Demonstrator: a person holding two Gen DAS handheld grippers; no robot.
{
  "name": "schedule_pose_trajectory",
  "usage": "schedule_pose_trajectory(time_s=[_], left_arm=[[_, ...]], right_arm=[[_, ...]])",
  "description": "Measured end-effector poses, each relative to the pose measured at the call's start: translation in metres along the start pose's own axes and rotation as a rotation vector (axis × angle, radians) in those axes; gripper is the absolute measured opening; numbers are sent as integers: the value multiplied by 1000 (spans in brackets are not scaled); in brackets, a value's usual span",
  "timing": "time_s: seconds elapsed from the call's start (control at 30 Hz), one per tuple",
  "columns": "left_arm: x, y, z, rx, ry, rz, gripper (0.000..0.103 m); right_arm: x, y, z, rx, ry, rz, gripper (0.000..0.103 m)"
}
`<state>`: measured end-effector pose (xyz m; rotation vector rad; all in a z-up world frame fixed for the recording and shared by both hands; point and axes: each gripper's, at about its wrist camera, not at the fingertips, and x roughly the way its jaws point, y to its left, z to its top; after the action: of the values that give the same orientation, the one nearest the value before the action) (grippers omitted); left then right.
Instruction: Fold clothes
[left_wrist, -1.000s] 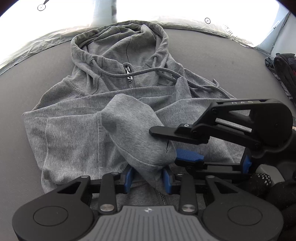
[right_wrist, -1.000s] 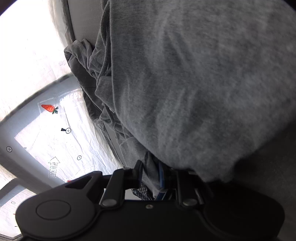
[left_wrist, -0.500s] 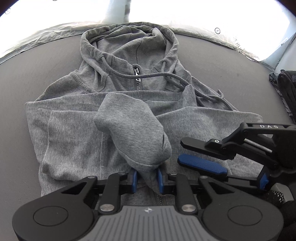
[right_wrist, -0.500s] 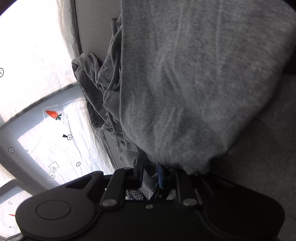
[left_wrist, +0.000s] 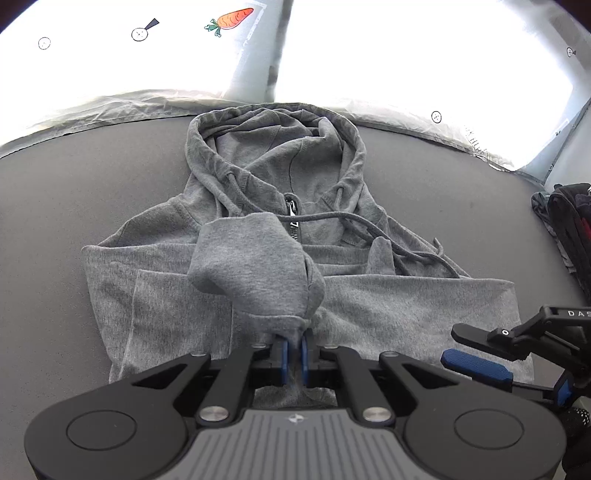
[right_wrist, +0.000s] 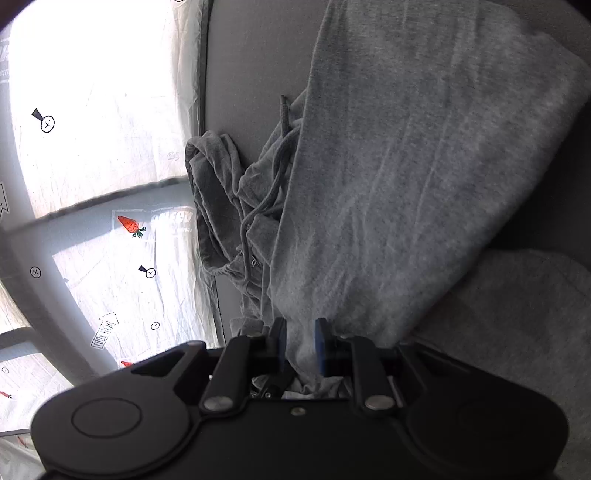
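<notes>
While the grey zip-up cotton hoodie (left_wrist: 295, 236) lay partly folded, sleeves across its chest, the left gripper (left_wrist: 293, 350) pinched a cuff. The right gripper (right_wrist: 299, 343), jaws narrowly parted, straddled its hem; hood and body remained unfolded.

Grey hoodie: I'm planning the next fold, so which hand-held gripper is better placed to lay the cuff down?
Left hand-held gripper: it is shut on the sleeve cuff, above the hoodie's middle.

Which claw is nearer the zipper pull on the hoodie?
Left. The left claw pinches the hoodie's hem straight below the zipper pull. The right claw sits off at the hoodie's right edge, farther away, jaws apart there.
</notes>
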<state>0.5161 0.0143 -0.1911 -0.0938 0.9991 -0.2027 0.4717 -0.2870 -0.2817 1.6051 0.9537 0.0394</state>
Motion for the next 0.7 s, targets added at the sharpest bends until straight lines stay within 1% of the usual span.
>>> schedule_pose_trajectory(time_s=[0.13,0.2,0.33,0.47,0.63,0.7], left_arm=[[-12,9,8,-29,-38,29,8],[-19,12,13,-18,-65,84,7],[-33,23,25,-21,-108,146,7],[-46,34,39,-32,-150,198,7],[-61,44,51,-16,-206,291,7],[-66,50,53,-24,-222,326,7]], right_arm=[[-18,-12,13,70,-68,32,18],[-26,-15,17,81,-90,39,18],[-36,-17,23,82,-114,51,18],[-38,-15,27,55,-115,42,18],[-31,-12,25,20,-90,16,18],[-28,-10,24,5,-79,5,18]])
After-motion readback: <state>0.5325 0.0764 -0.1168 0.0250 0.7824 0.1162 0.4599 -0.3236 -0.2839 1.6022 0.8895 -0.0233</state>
